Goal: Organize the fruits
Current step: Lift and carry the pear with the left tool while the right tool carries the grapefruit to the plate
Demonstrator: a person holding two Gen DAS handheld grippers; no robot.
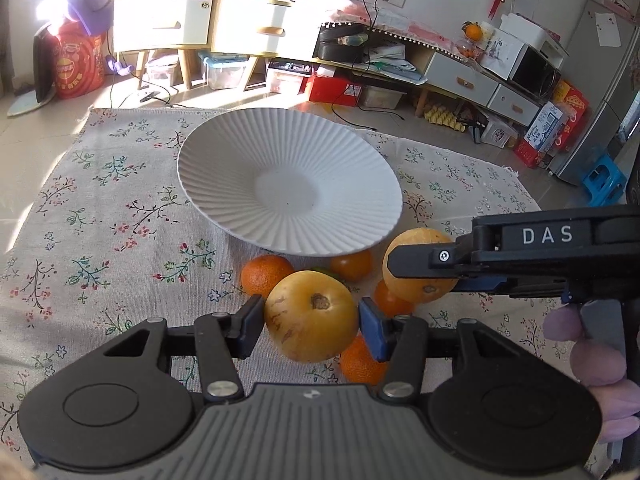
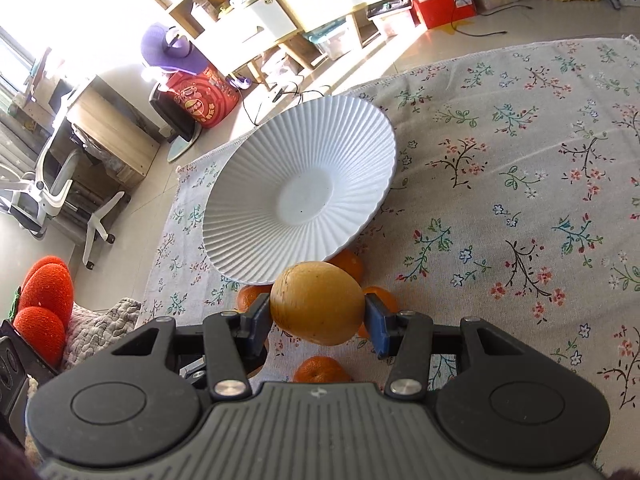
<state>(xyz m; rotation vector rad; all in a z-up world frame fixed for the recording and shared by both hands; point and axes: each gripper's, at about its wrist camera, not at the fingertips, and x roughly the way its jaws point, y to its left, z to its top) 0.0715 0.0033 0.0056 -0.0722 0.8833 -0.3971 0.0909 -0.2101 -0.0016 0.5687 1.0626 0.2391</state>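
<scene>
A white ribbed plate sits empty on the floral cloth. My left gripper is shut on a large yellow pear-like fruit, just in front of the plate. My right gripper is shut on a second yellow fruit, also seen in the left wrist view beside the plate's near rim, where the right gripper reaches in from the right. Several small oranges lie on the cloth under and around both fruits.
The floral cloth covers the floor around the plate. Shelves, storage boxes and cables stand beyond it. A red knitted cushion and an office chair are to the left in the right wrist view.
</scene>
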